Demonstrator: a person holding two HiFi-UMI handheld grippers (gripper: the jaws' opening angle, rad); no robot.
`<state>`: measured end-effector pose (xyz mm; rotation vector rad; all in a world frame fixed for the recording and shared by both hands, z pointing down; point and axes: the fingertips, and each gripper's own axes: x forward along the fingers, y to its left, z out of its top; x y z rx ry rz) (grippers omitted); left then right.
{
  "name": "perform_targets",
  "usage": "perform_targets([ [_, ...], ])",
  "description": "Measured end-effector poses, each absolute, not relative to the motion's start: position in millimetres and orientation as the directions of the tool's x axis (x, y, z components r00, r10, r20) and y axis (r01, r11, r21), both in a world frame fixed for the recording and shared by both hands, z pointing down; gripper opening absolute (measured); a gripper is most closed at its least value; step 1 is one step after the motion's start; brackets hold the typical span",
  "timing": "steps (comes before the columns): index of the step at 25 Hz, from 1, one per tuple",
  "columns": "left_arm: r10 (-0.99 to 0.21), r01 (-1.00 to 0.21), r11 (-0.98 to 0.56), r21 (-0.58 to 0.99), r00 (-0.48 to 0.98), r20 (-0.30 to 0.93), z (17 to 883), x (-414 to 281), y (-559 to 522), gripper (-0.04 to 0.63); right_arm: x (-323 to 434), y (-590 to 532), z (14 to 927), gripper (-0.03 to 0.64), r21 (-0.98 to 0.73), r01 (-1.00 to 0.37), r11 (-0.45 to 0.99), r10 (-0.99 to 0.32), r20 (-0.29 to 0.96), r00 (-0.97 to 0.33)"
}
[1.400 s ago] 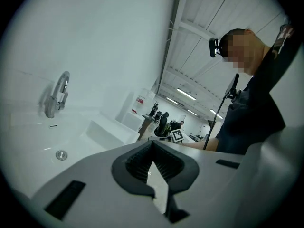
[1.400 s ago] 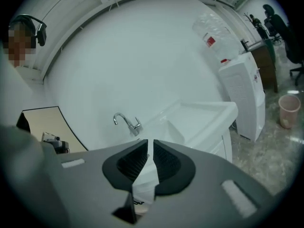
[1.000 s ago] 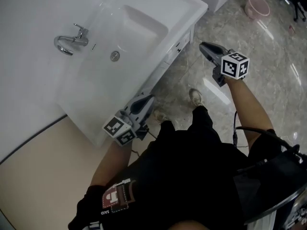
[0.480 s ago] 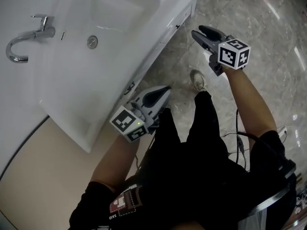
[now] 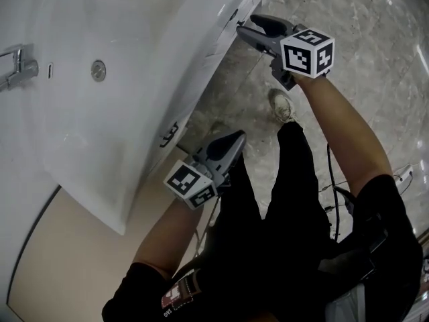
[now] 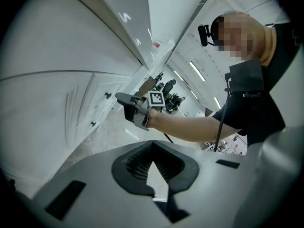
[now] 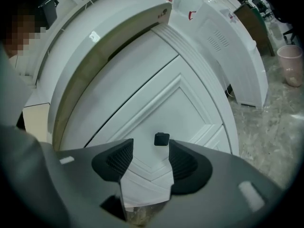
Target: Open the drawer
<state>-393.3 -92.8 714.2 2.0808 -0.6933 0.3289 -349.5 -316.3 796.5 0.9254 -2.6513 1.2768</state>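
Right gripper [image 7: 151, 144] is level with the white vanity, and its jaws have just been opening: they stand wide apart with nothing clamped. The drawer front [image 7: 156, 103] is upright under the sink's [image 5: 100, 113] rim and faces the gripper almost square-on. The wide lens bends the panel too much to tell its long axis. Its small black knob [image 7: 162, 139] sticks straight out toward the jaws, lined up with the gap but just past the tips, closer to the right-hand pad [image 7: 183, 163] and touching neither. The left gripper [image 6: 152, 146] hangs lower by the person's leg, tips pinched together on nothing, well apart from the cabinet.
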Motion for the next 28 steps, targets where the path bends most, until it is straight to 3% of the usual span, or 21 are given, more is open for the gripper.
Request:
perform_targets([
  [6, -0.324, -0.595, -0.460, 0.659, 0.803, 0.499, 754, -390, -91, 0.000, -356, -332, 825, 0.202, -0.678, -0.552, 0.486, -0.495, 0.306, -0.813],
  [16, -0.322, -0.608, -0.468, 0.642, 0.793, 0.516, 781, -381, -91, 0.000, -364, -342, 826, 0.202, -0.711, -0.500, 0.495, -0.524, 0.215, -0.824],
  [28, -0.401, -0.682, -0.453, 0.575, 0.731, 0.551, 777, -407, -119, 0.000, -375, -352, 825, 0.201, -0.726, -0.470, 0.502, -0.524, 0.177, -0.833],
])
